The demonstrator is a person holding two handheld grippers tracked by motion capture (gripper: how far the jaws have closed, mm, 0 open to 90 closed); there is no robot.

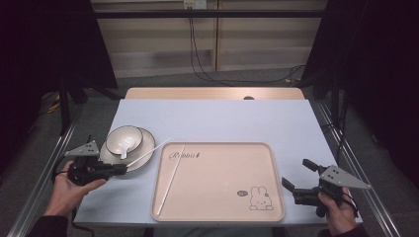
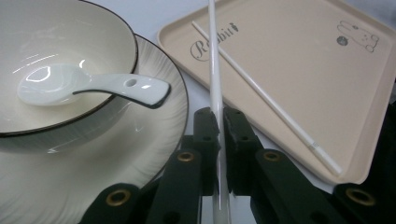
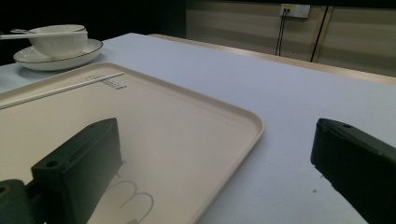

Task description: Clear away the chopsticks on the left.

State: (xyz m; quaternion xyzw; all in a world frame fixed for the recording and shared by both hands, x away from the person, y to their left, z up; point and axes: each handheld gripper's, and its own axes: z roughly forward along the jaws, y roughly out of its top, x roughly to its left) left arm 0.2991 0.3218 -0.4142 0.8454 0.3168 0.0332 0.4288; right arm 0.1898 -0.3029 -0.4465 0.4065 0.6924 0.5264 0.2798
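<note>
My left gripper (image 1: 120, 169) (image 2: 218, 126) is shut on a thin white chopstick (image 1: 148, 152) (image 2: 213, 65). The stick slants up and to the right, past the plate's edge toward the tray's near-left corner. A second white chopstick (image 1: 170, 180) (image 2: 266, 98) (image 3: 60, 88) lies inside the beige rabbit tray (image 1: 217, 217) (image 2: 299, 60) (image 3: 196, 107) along its left side. My right gripper (image 1: 296, 173) (image 3: 217, 140) is open and holds nothing, low over the table by the tray's right rim.
Left of the tray, a cream bowl (image 1: 124, 136) (image 2: 70, 28) (image 3: 58, 44) sits on a plate (image 1: 143, 153) (image 2: 154, 121). A white spoon (image 1: 126, 145) (image 2: 93, 85) rests in the bowl. Bare blue-grey table (image 1: 222, 118) stretches behind the tray.
</note>
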